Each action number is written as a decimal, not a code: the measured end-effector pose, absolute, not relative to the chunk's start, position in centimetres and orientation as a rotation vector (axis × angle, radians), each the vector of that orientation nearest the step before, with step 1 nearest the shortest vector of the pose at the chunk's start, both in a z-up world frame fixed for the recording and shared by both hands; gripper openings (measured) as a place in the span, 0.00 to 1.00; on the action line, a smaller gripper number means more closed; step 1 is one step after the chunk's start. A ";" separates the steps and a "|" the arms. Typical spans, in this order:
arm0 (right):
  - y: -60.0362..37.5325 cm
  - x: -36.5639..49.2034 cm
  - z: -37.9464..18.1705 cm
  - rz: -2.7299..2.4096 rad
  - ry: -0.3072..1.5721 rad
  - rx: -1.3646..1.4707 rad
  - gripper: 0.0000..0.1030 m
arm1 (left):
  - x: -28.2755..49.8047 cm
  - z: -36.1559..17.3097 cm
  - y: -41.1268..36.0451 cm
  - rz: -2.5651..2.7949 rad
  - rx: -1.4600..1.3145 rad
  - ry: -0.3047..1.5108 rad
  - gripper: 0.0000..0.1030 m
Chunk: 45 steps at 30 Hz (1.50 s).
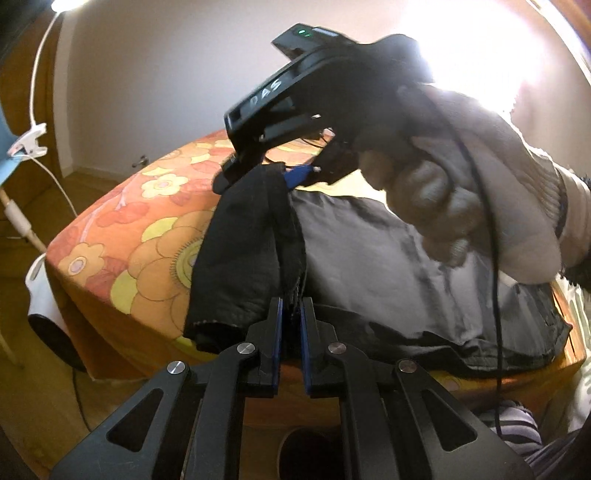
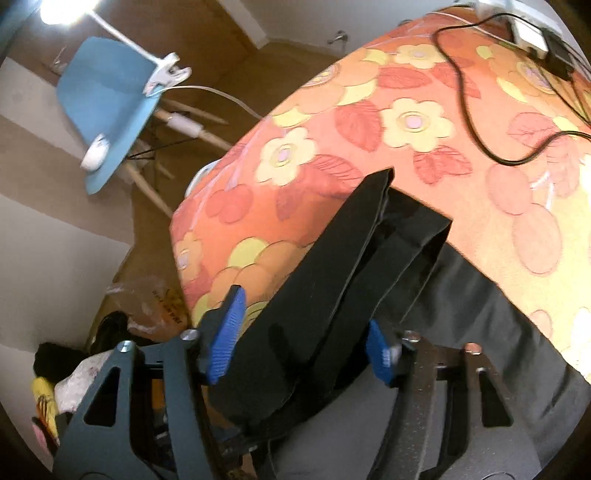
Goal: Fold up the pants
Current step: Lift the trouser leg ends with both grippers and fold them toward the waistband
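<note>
Dark pants [image 1: 406, 258] lie on a table covered with an orange flowered cloth [image 1: 147, 221]. My left gripper [image 1: 291, 306] is shut on a black edge of the pants at the near side. A gloved hand [image 1: 461, 184] holds my right gripper [image 1: 258, 173] farther out, its tips at the top of a raised black fold. In the right wrist view the folded pant legs [image 2: 332, 277] fill the gap between the blue pads [image 2: 225, 332] of my right gripper [image 2: 303, 343], which closes on them. The leg ends reach out over the flowered cloth [image 2: 406, 122].
Black cables [image 2: 480, 129] and a white power strip [image 2: 524, 33] lie on the far part of the table. A blue chair [image 2: 110, 96] with a clip lamp [image 2: 166, 74] stands beyond the left table edge. Bags and clutter [image 2: 66, 373] sit on the floor below.
</note>
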State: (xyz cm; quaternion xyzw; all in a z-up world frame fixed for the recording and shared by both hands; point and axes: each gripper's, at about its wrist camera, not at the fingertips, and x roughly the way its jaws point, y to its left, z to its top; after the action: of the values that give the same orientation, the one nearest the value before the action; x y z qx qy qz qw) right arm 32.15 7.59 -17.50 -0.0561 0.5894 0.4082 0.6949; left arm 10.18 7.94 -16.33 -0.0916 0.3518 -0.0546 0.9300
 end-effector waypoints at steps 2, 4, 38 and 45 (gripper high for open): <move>7.3 32.5 -17.8 0.898 1.330 -0.118 0.26 | 10.1 -16.2 7.8 -0.117 -0.179 0.718 0.06; 6.7 32.6 -17.7 0.892 1.327 -0.114 0.13 | 9.9 -15.9 7.7 -0.123 -0.179 0.714 0.06; 4.0 31.9 -16.9 0.849 1.321 -0.085 0.04 | 7.4 -16.9 6.8 0.259 0.115 0.524 0.24; 3.2 31.8 -16.9 0.850 1.324 -0.099 0.04 | 8.7 -16.2 6.7 0.147 0.147 0.527 0.26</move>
State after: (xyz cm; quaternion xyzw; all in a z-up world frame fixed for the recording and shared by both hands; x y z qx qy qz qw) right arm 31.81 3.25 -16.87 -0.0447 0.5956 0.3822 0.7051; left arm 8.75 6.69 -16.25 0.0727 0.2601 0.0727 0.9601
